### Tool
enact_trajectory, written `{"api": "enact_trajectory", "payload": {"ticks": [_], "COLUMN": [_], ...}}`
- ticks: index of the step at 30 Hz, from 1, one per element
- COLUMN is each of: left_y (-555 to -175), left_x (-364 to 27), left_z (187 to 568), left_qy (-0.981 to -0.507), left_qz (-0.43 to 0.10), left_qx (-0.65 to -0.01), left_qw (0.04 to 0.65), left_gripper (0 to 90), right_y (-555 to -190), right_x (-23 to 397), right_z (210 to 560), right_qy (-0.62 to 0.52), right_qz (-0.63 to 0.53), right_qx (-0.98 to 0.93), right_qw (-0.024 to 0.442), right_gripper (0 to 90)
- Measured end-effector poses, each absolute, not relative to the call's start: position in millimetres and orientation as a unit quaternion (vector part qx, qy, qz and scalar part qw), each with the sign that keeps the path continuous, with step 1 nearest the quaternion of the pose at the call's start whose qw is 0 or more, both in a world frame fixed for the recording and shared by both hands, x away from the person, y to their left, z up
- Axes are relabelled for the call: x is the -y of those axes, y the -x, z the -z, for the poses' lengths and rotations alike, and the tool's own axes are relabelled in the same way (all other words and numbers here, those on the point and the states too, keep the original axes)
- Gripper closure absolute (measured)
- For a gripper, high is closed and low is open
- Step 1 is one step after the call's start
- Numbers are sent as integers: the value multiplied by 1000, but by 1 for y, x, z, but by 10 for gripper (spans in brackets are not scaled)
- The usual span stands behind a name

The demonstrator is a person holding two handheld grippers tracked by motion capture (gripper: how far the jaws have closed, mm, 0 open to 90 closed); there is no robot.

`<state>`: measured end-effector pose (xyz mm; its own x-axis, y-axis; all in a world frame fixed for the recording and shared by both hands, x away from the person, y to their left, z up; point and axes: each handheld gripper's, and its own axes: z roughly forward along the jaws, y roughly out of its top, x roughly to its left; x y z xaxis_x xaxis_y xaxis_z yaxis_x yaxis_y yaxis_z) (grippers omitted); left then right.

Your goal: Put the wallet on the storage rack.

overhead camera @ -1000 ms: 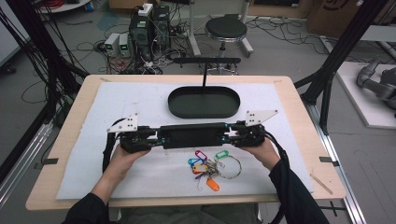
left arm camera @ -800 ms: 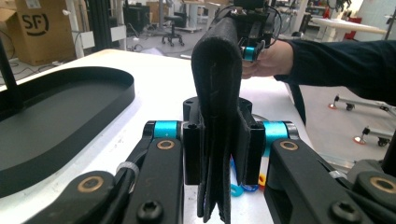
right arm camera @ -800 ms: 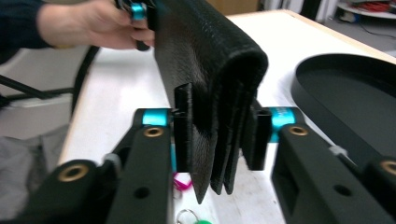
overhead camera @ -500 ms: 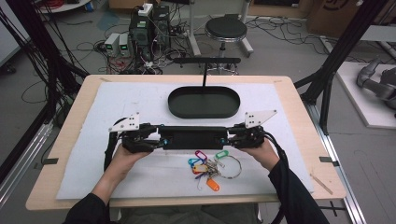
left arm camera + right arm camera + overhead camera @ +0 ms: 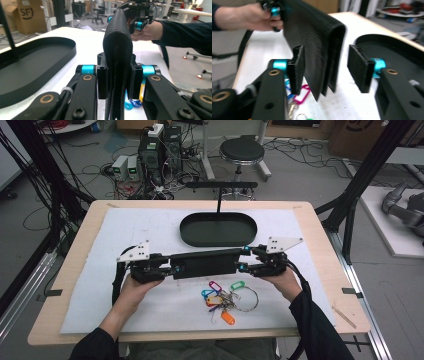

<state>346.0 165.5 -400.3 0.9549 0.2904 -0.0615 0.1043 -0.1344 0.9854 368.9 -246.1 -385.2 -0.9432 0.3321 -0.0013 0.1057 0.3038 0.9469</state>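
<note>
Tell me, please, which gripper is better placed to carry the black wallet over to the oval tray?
Probably the left. The left gripper is shut on the black wallet, while the right gripper has its jaws spread apart around the wallet's other end, one not touching it. The oval tray lies just beyond.

Black woven-textured wallet (image 5: 205, 263); black oval tray (image 5: 218, 229); black fingers (image 5: 298, 65) with turquoise fittings; key tags (image 5: 220, 296) in pink, blue, green, orange, white; white mat (image 5: 125, 227) over pale wood bench (image 5: 77, 252).

High view above the table (image 5: 125, 225); gripper views close, facing (seemingly) each other along the wallet (image 5: 117, 37).
</note>
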Motion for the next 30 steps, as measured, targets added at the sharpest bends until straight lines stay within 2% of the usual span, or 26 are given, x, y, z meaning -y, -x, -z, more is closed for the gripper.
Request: {"api": "enact_trajectory", "payload": {"ticks": [1, 2, 3, 4, 9, 13, 30], "left_y": [-347, -347, -347, -348, -353, -361, -410], "left_x": [-166, -167, -167, -167, -161, -156, -129], "left_z": [399, 398, 397, 395, 388, 385, 387], "left_qy": [-748, -747, -745, -745, -747, -745, -722], "left_qz": [-75, -78, -82, -87, -113, -131, -192], "left_qx": [-134, -136, -139, -142, -153, -173, -228], "left_qw": [646, 646, 647, 646, 637, 631, 624], "left_gripper": [748, 748, 748, 748, 748, 748, 747], "right_y": [-369, -369, -369, -369, -370, -372, -376], "right_x": [249, 249, 254, 254, 270, 279, 303], "right_z": [384, 384, 382, 382, 379, 380, 382], "right_qy": [-147, -147, -163, -163, -217, -250, -312], "right_qz": [-572, -572, -566, -566, -538, -515, -507], "right_qx": [-799, -799, -797, -797, -785, -781, -751], "right_qw": [112, 112, 137, 137, 219, 252, 284], "right_gripper": [418, 418, 388, 388, 374, 374, 374]}}
